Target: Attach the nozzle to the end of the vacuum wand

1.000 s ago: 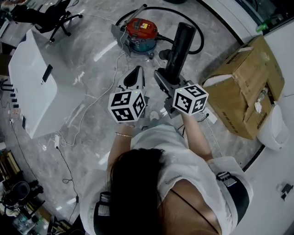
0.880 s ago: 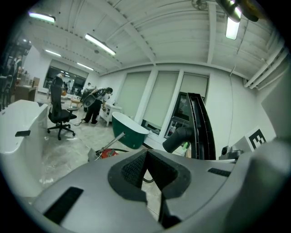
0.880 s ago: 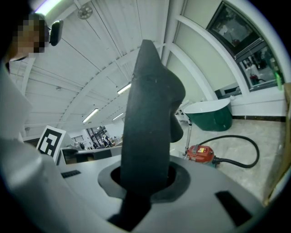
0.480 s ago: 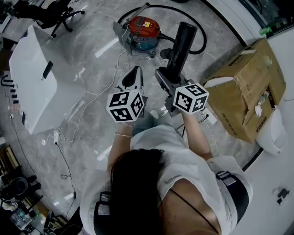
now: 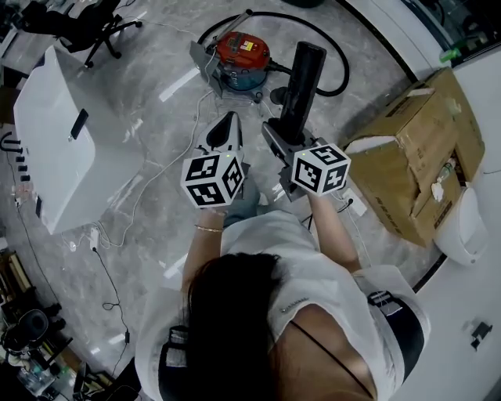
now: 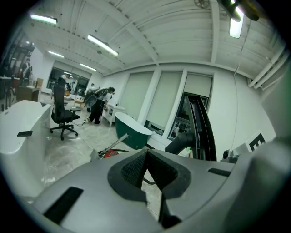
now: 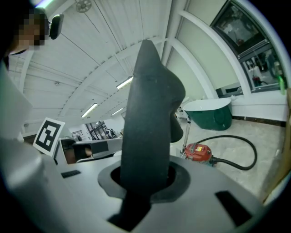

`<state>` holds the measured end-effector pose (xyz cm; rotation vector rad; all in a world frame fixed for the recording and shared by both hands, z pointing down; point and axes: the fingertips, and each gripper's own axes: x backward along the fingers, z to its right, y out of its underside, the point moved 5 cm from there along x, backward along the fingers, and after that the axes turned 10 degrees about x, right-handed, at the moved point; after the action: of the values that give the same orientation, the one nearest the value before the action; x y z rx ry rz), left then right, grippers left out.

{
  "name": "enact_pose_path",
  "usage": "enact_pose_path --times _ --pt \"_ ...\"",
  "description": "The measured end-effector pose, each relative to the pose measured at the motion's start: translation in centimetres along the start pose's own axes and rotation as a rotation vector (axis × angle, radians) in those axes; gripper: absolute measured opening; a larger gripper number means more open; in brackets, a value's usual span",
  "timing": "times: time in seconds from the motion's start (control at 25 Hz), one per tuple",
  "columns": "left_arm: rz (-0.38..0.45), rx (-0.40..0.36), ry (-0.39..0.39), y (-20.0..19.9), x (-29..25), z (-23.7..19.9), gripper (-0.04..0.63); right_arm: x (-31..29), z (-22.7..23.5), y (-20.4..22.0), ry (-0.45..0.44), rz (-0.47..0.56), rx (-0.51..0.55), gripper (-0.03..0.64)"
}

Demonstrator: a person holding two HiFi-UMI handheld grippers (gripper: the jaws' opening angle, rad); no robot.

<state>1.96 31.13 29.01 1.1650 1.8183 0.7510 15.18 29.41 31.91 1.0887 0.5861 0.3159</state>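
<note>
Head view: two grippers are held out over the floor, on the near side of one red vacuum [image 5: 243,49]. The left gripper [image 5: 232,119] is seen with its jaws together and nothing between them. The right gripper [image 5: 283,127] is clamped on one black nozzle [image 5: 304,74], which is pointed toward the vacuum and ends just right of it. One wand [image 5: 231,22] is seen lying at the vacuum's far side, apart from the nozzle. One black hose [image 5: 340,66] is looped round the vacuum's right. One open cardboard box [image 5: 407,168] is seen well right of the vacuum. Small things lie in it, too small to name.

Left gripper view: the left gripper [image 6: 148,157] is shown shut and empty. The vacuum [image 6: 107,154] is glimpsed beyond the jaws, the nozzle [image 6: 200,132] to its right. One green tub [image 6: 129,132] stands behind the vacuum, and its contents cannot be seen.

Right gripper view: the right gripper [image 7: 145,175] is shown gripping the nozzle [image 7: 148,113], held upright. The vacuum [image 7: 197,152] and hose [image 7: 248,159] are seen to its right, and the tub [image 7: 211,113] behind.
</note>
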Motion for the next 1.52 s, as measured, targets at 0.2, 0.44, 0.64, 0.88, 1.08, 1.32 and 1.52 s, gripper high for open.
enact_pose_path --times 0.2,0.44,0.64,0.88,1.08,1.32,1.52 --pt "0.002 -0.021 0.004 -0.4 -1.1 0.0 0.003 -0.8 1.1 -0.2 0.011 -0.008 -0.014 0.078" --pt "0.025 -0.012 0.002 -1.2 -2.6 -2.0 0.003 -3.0 1.9 -0.6 0.002 0.004 -0.034 0.078" --pt "0.007 -0.026 0.009 -1.8 -4.8 -3.1 0.003 -4.8 3.3 -1.1 0.009 0.001 -0.054 0.078" --pt "-0.009 -0.043 0.022 -3.8 -8.4 -5.1 0.003 -8.3 5.2 -2.7 0.027 0.001 -0.053 0.078" --pt "0.002 -0.065 0.041 -6.1 -11.4 -6.4 0.003 -10.8 6.6 -4.1 0.036 0.009 -0.078 0.078" --pt "-0.029 -0.085 0.074 -8.1 -14.8 -7.9 0.003 -14.0 8.4 -5.4 0.055 0.023 -0.138 0.078" --pt "-0.058 -0.069 0.088 -9.1 -17.3 -9.7 0.003 -16.4 9.5 -6.3 0.088 0.019 -0.144 0.078"
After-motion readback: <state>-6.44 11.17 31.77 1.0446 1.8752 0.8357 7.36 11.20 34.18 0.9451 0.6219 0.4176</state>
